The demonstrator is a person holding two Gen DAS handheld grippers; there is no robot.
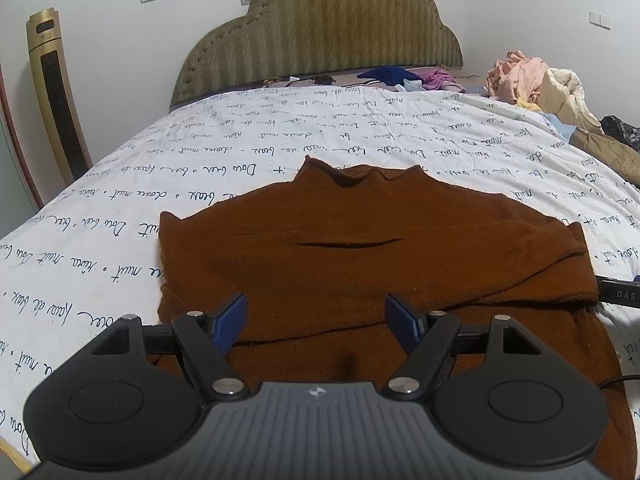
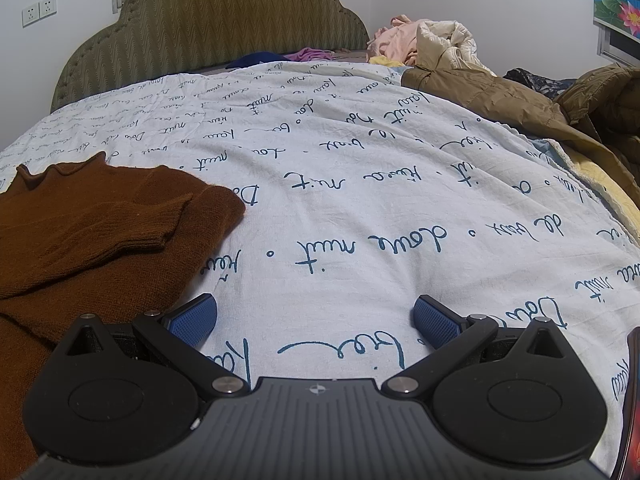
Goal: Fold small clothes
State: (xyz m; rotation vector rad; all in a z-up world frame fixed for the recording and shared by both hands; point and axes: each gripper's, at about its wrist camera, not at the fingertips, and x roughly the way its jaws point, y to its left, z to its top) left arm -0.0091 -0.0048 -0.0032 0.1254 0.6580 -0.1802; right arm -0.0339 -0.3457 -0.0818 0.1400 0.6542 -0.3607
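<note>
A brown knit sweater [image 1: 360,240] lies flat on the white bedsheet with blue script [image 1: 120,200], collar toward the headboard, both sleeves folded in across the body. My left gripper [image 1: 316,312] is open and empty, low over the sweater's lower part. In the right wrist view the sweater [image 2: 100,232] lies at the left with a folded sleeve cuff on top. My right gripper [image 2: 316,316] is open and empty over bare sheet [image 2: 360,200], just right of the sweater's edge.
A padded olive headboard [image 1: 320,40] stands at the far end. A pile of clothes and tan jackets [image 2: 500,92] lies along the right side of the bed. A gold tower fan [image 1: 56,100] stands at the left. A black cable [image 1: 616,292] lies right of the sweater.
</note>
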